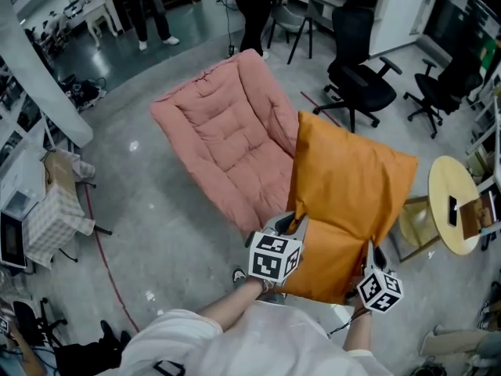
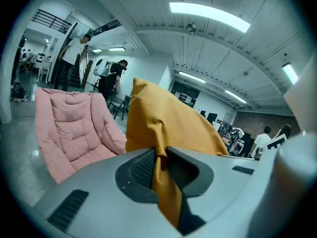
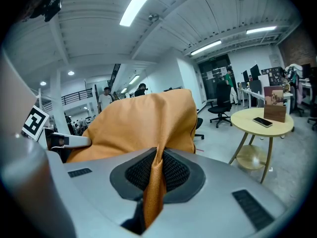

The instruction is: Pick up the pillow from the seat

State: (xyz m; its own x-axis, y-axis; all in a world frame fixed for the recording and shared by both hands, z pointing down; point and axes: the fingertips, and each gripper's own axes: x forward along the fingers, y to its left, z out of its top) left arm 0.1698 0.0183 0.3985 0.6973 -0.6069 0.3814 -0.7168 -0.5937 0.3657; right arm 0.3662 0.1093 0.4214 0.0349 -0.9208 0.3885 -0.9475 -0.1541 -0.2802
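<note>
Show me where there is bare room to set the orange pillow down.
The pink seat has a bare cushion. Open floor lies between it and the checkered cloth at left. The right is crowded: office chairs and the round table, with a phone on it, stand close to the orange pillow.

Smooth, tightly woven cloth with a faint sheen on the orange square pillow [image 1: 348, 194], creased where bunched. Soft matt fabric, padded and stitched into quilted panels, on the pink lounge seat [image 1: 227, 139]. Matt grey moulded plastic for the left hand-held gripper [image 2: 161, 170] and the right hand-held gripper [image 3: 157, 175]; black pads [image 2: 143, 168] rough, finely ridged, rubber-like. Glossy polished grey floor [image 1: 156, 210], mirroring the lamps. Pale, smooth wood on the round desk [image 1: 438, 182].
</note>
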